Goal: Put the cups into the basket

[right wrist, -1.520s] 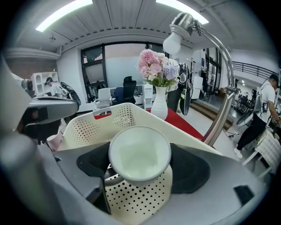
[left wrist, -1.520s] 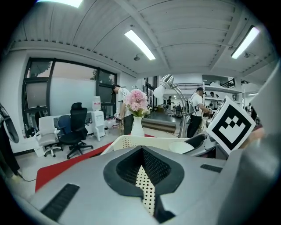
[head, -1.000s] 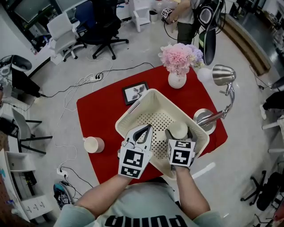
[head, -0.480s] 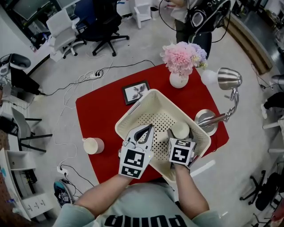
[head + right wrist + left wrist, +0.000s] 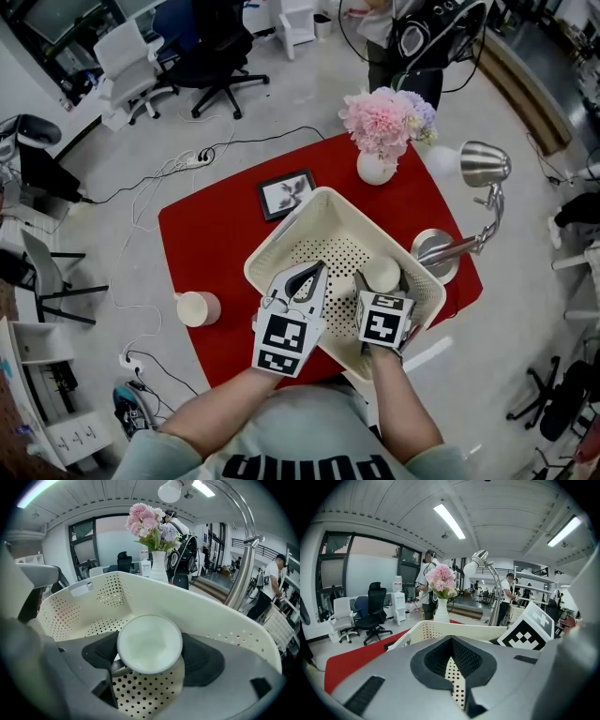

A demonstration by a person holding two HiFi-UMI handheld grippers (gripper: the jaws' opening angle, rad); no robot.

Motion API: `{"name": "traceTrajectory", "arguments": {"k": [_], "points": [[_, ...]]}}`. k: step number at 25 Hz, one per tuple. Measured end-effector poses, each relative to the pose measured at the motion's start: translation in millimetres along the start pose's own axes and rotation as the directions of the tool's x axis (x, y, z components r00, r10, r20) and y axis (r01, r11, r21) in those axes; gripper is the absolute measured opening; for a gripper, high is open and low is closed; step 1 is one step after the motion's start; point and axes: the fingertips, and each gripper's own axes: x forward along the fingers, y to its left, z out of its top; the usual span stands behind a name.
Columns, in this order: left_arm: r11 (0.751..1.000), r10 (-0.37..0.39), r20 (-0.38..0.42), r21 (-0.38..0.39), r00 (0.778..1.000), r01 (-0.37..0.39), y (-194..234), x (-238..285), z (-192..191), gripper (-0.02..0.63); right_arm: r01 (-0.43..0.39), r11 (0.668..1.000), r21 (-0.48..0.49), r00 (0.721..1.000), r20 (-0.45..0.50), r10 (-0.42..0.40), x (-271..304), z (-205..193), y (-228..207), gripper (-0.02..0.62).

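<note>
Clasping smooth round cup (image 5: 149, 643) inside perforated basket (image 5: 224, 617): right gripper (image 5: 150, 657) | left gripper (image 5: 451, 643): jaws seemingly pressed together

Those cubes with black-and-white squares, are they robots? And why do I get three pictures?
Not robots. A person holds a two-jaw tool, called a gripper, in each hand, and the cubes are part of those tools. The wide picture comes from a camera on the person's head, looking down. The other two come from little cameras riding on each gripper. On the red table sit a white basket, a vase of flowers, a lamp, a picture frame and one cup. The right gripper holds a second cup inside the basket. The left gripper is closed on nothing.
</note>
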Motion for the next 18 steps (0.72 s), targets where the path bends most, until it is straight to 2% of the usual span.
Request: {"name": "traceTrajectory", "arguments": {"k": [14,18], "points": [[1.000,0.003,0.054,-0.005,0.999,-0.002,1,-21,10,0.005,0.005,0.999,-0.032,0.991,0.134,-0.001,-50,41,10,0.387],[1.000,0.013,0.067,-0.007,0.998,-0.012,1,-31,9,0.005,-0.017,0.999,-0.044,0.986,0.165,0.024,-68,45,20,0.387]]}}
